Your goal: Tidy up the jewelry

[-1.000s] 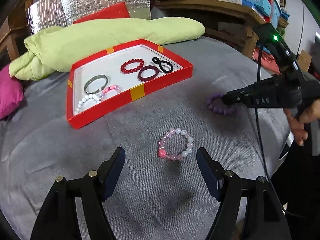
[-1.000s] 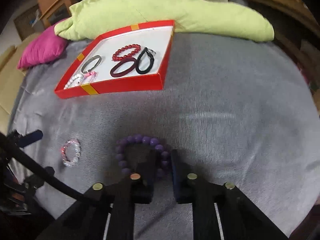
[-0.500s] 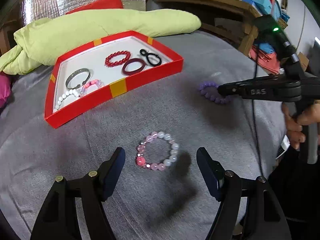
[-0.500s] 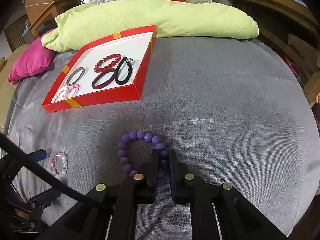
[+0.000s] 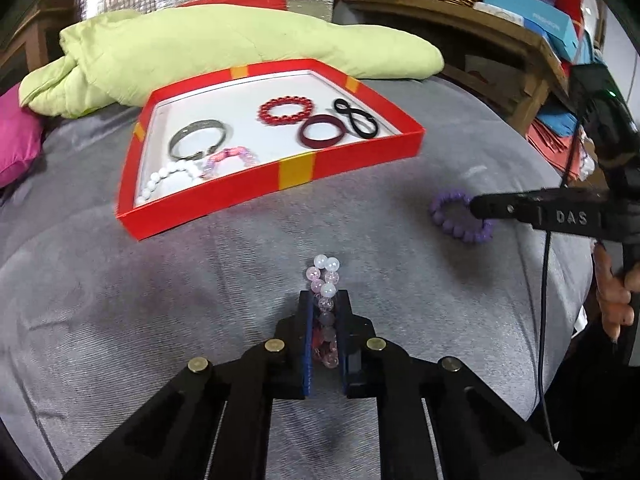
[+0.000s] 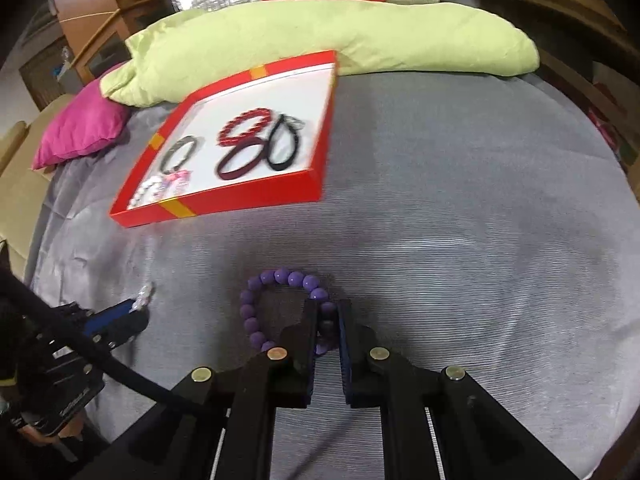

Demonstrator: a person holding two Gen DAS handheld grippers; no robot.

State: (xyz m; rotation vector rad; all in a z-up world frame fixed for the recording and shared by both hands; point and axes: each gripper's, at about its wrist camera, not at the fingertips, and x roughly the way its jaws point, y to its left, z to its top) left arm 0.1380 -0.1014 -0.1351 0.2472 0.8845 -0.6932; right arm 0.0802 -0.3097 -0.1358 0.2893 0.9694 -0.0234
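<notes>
Bracelets [image 5: 325,304] — pinched between tool pads

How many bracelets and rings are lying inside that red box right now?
6 in the red box: silver bangle, white bead bracelet, pink bracelet, red bead bracelet, maroon ring, black loop. Its near wall may hide more.

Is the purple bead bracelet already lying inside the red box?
No, the purple bracelet sits on the grey cloth, pinched by the right tongs.
</notes>
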